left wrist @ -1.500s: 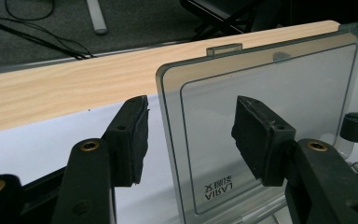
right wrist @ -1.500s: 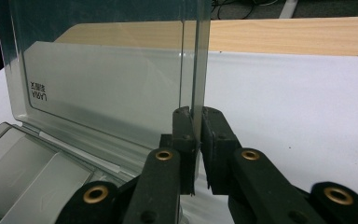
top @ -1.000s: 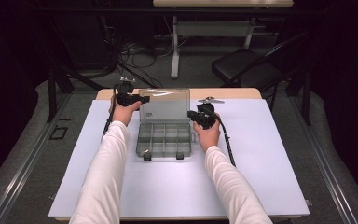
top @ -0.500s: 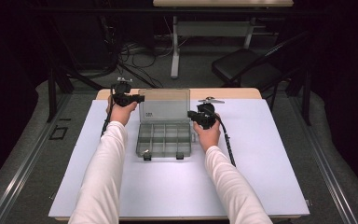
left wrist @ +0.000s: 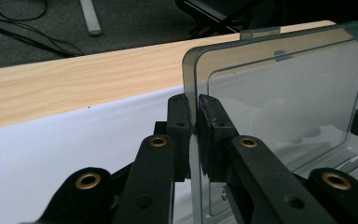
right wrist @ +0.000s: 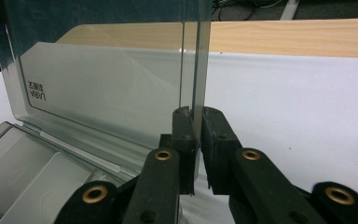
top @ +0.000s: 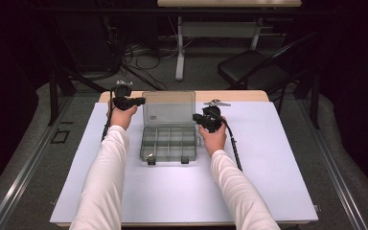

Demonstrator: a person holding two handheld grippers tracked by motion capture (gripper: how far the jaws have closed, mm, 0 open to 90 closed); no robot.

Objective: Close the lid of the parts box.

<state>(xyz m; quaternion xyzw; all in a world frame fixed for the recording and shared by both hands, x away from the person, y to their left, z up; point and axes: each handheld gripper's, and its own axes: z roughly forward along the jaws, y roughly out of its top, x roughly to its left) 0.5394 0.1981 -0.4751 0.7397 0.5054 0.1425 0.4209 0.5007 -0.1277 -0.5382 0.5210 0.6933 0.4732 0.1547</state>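
— While standing upright near the tabletop's far edge, clear lid pinched at both side edges: left tongs clamped on one, right tongs on the other.
— Around it?
— Compartment tray just in front, open, latches toward the near edge. Chair and cables beyond.
— Close up?
— Printed label on lid, seen mirrored.

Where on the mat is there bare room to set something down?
Free: mat right of the right tongs, and left of the left sleeve. Crowded: centre, with box, raised lid, left tongs.
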